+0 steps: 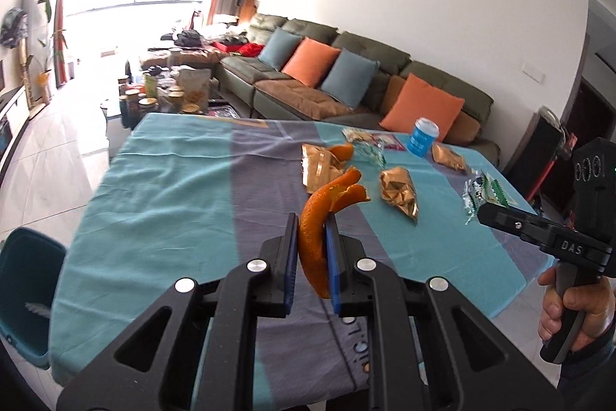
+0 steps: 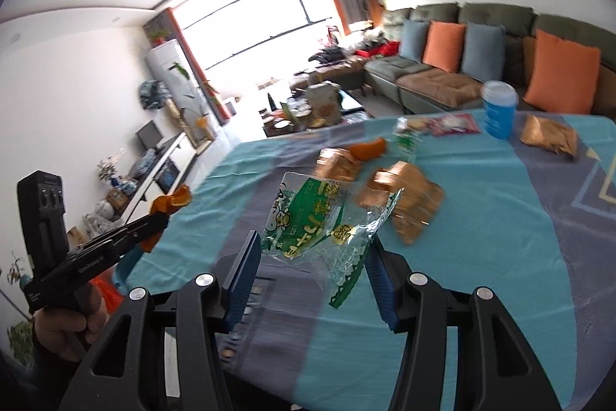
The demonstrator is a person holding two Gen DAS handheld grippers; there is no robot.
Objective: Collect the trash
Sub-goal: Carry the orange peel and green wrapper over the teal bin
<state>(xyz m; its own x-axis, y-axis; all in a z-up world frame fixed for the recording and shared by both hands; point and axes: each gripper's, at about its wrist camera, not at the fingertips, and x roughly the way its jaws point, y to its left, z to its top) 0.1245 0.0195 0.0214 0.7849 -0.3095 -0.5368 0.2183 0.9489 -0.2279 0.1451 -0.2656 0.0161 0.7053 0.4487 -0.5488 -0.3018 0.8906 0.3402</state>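
Note:
My left gripper (image 1: 312,230) is shut on a long curl of orange peel (image 1: 319,218) and holds it above the table (image 1: 161,187); it also shows in the right wrist view (image 2: 154,218) at the left. My right gripper (image 2: 312,257) has its jaws wide apart, with a clear green-printed wrapper (image 2: 319,222) between them, seemingly in the air; whether a pad touches it I cannot tell. In the left wrist view the right gripper (image 1: 485,214) is at the wrapper (image 1: 481,191). Gold wrappers (image 1: 398,191), another peel (image 1: 342,152) and a blue cup (image 1: 422,136) lie further back.
The table wears a teal and grey cloth. A teal bin (image 1: 27,291) stands at its left front. A green sofa (image 1: 346,83) with orange and blue cushions runs behind. A cluttered coffee table (image 1: 169,91) stands beyond the far edge.

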